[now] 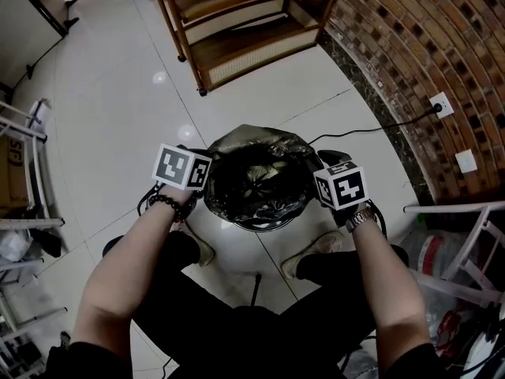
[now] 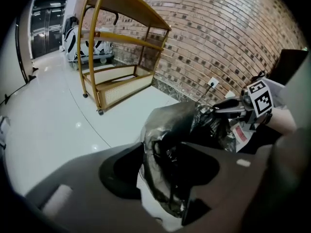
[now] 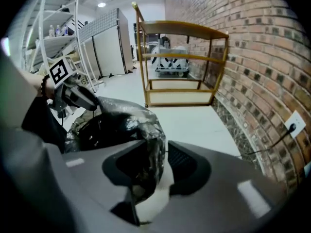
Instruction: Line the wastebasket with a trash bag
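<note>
At the left rim of the wastebasket (image 1: 229, 239), the left gripper (image 2: 164, 178) stands with its jaws apart, loose film between them but unpinched. The black trash bag (image 1: 256, 178) fills the wastebasket's mouth, its edge turned over the rim. It looks light, limp, slick and easily torn, so it is best pinched at the hem. At the right rim, the right gripper (image 3: 156, 173) straddles the film, its jaws narrower but not clamping.

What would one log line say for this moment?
step: fitting trash bag over wastebasket rim | left tongs: open, bag edge between | right tongs: open, bag edge between
</note>
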